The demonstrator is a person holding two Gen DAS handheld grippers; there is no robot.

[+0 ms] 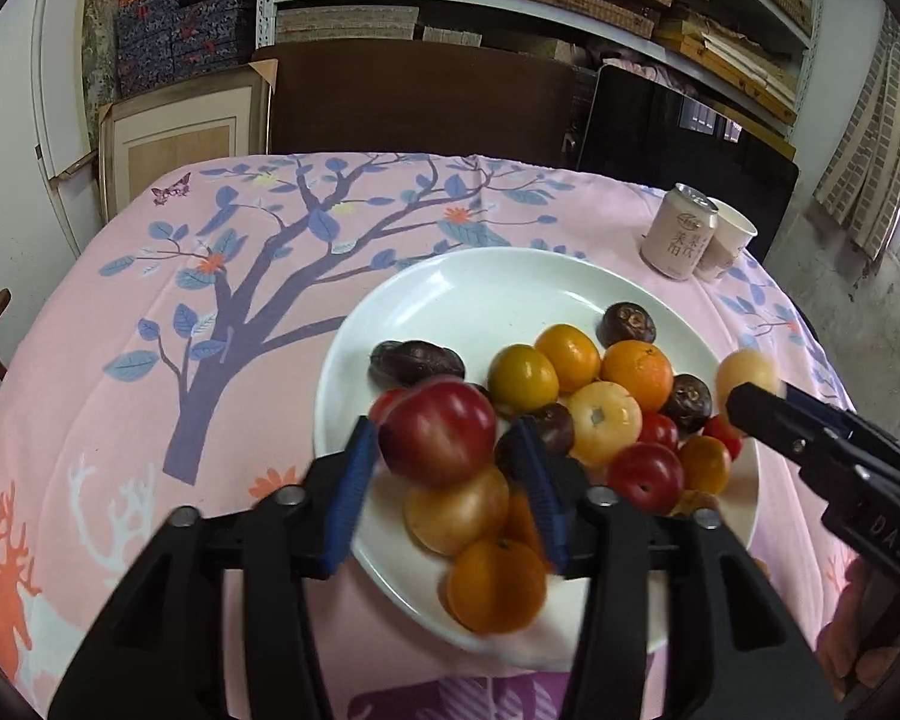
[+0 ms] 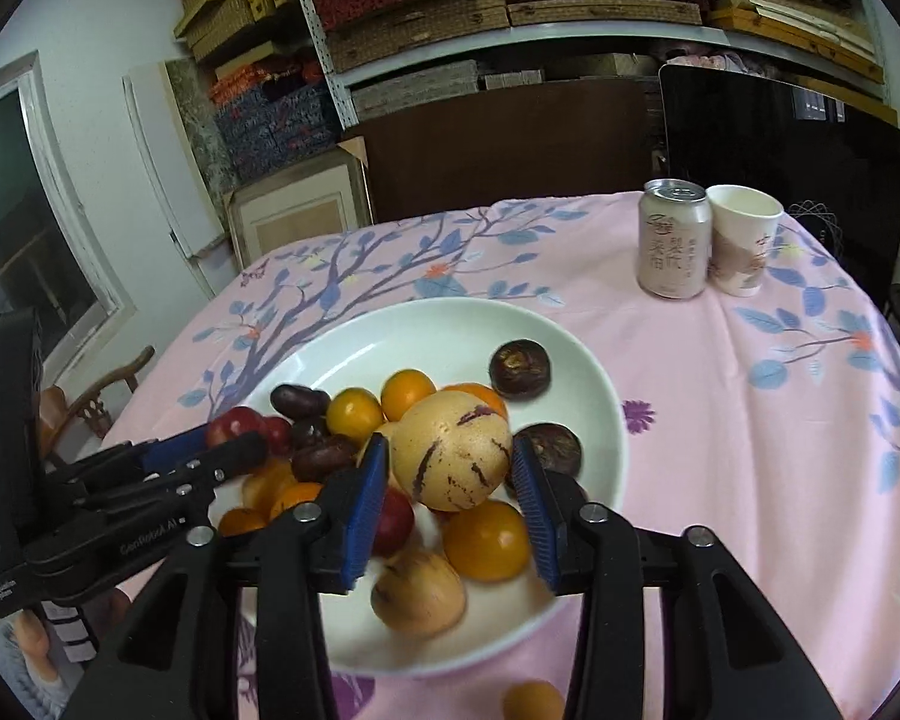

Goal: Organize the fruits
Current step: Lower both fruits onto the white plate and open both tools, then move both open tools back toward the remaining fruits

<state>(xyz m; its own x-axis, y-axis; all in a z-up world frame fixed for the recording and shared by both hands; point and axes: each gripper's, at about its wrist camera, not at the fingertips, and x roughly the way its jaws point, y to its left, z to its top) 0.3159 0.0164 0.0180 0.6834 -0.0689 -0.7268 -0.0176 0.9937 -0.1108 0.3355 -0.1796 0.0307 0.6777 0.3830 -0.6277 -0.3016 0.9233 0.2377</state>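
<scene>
Your left gripper [image 1: 444, 480] has a red plum [image 1: 439, 433] between its blue pads [image 1: 348, 495], the fingers partly closed around it; the fruit is blurred, and you cannot tell whether both pads actually press on it. It sits over the 7 o'clock part of the white plate [image 1: 450, 294], above the heaped fruit. Your right gripper [image 2: 450, 495] stands with its fingers spread about as wide as the pale yellow, purple-streaked pepino melon [image 2: 450, 450] between them; the left pad [image 2: 363, 510] touches its skin, while contact on the right side cannot be told. That melon rides over the middle of the pile in the plate [image 2: 600, 420]. Around it lie orange tangerines [image 2: 486, 540], dark brown passion fruits [image 2: 519, 369] toward 1 o'clock, and a tan fruit [image 2: 417, 594] at 6 o'clock. One orange fruit [image 2: 534, 702] lies off the plate on the pink tablecloth [image 2: 750, 480] at 5 o'clock. A drink can [image 2: 672, 240] and paper cup [image 2: 744, 240] stand just beside each other at 2 o'clock.
</scene>
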